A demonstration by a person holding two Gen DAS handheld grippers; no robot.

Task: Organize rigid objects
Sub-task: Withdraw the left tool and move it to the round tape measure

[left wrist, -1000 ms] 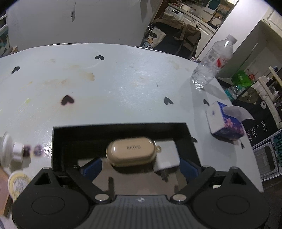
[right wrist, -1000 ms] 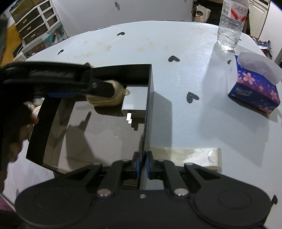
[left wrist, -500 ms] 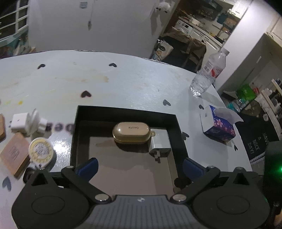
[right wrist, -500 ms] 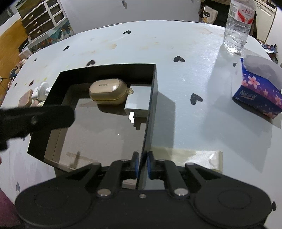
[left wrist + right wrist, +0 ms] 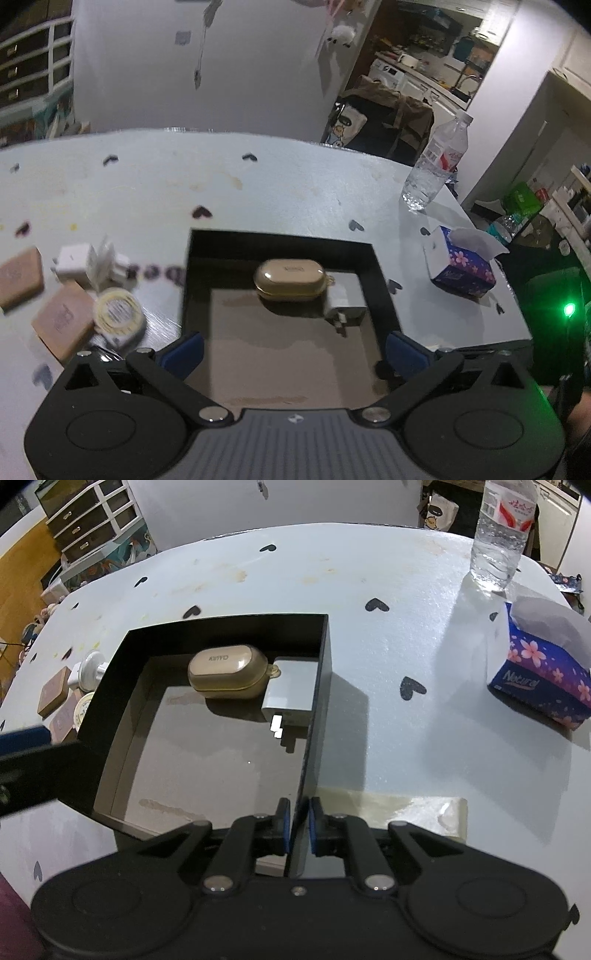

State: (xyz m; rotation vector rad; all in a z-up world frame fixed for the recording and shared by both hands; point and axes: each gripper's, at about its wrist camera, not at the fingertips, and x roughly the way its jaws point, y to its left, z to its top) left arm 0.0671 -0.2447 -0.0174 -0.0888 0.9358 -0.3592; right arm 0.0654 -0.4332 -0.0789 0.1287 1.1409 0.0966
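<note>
A black open box (image 5: pixel 280 236) lies on the pale table, and inside it at the back are a tan earbud case (image 5: pixel 290 277) and a white charger (image 5: pixel 345 302). My left gripper (image 5: pixel 293 350) hangs open and empty above the box's near side, well back from the case. My right gripper (image 5: pixel 298 823) is shut on the box's right wall (image 5: pixel 318 701), near its front corner. The right wrist view also shows the case (image 5: pixel 229 672) and the charger (image 5: pixel 291 698). One of the left gripper's fingers (image 5: pixel 26 736) juts in at the left edge.
Left of the box lie a white plug adapter (image 5: pixel 74 258), two tan square blocks (image 5: pixel 62 317), and a round yellow-labelled tin (image 5: pixel 118 312). A water bottle (image 5: pixel 498 535) and a tissue box (image 5: pixel 543 672) stand at the right. A taped patch (image 5: pixel 399 812) marks the table near the front.
My left gripper has drawn back and up out of the box, leaving the earbud case beside the charger. The right gripper has kept its hold on the wall.
</note>
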